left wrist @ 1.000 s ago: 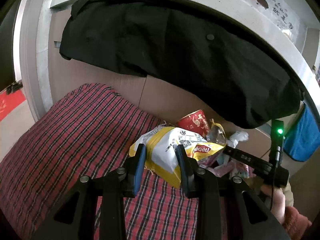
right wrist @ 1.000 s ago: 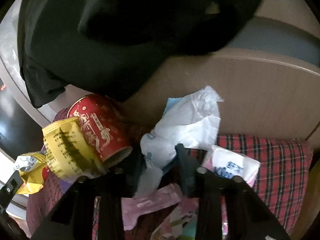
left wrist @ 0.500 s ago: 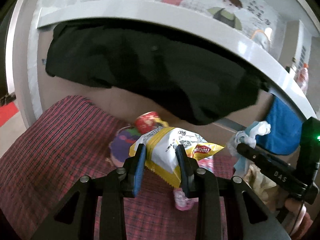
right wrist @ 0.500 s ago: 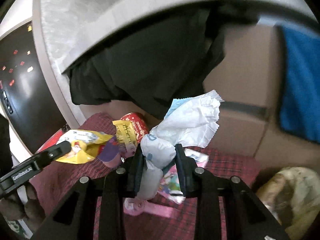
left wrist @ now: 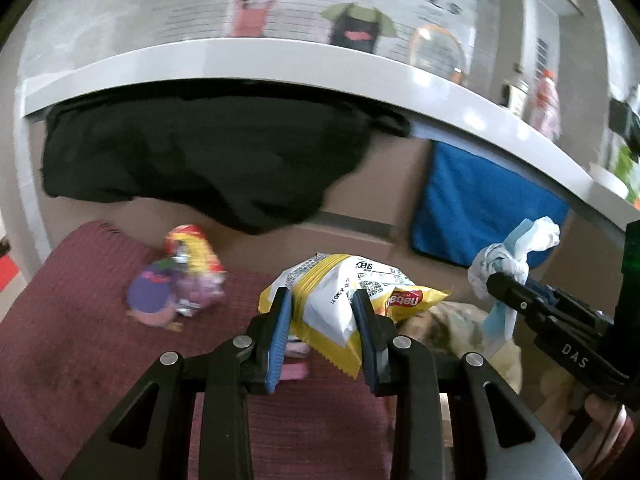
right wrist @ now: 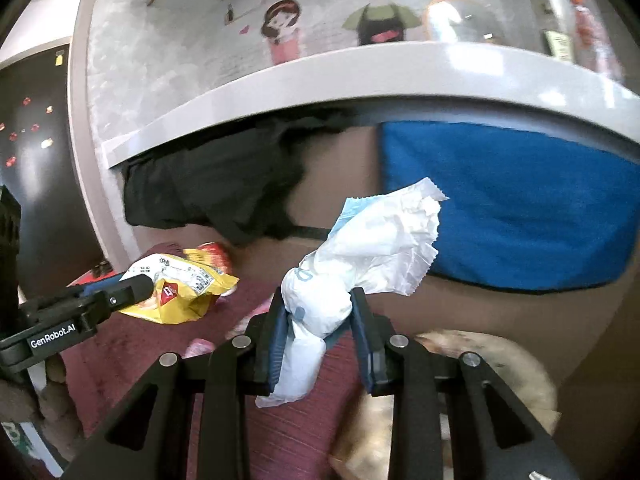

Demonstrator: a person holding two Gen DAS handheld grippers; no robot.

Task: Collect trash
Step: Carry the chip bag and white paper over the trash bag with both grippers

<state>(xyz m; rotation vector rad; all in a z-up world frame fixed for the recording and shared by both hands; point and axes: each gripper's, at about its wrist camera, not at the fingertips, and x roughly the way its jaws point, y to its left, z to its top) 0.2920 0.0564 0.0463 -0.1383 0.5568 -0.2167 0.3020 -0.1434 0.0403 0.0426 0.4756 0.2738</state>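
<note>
Both loads are up off the plaid cushion (left wrist: 80,360): my left hand-held gripper (left wrist: 324,336) is clamped on the yellow snack bag (left wrist: 340,300), right hand-held gripper (right wrist: 320,332) pinching the crumpled white wrapper (right wrist: 360,256). I'd keep both squeezed and carry level; more wrappers (left wrist: 176,284) lie ahead-left.

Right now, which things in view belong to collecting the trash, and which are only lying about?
Belonging to the job:
- yellow snack bag, held in the left gripper
- white crumpled wrapper, held in the right gripper
- red and purple wrappers left on the red cloth

Just lying about:
- black garment
- blue towel
- white counter
</note>
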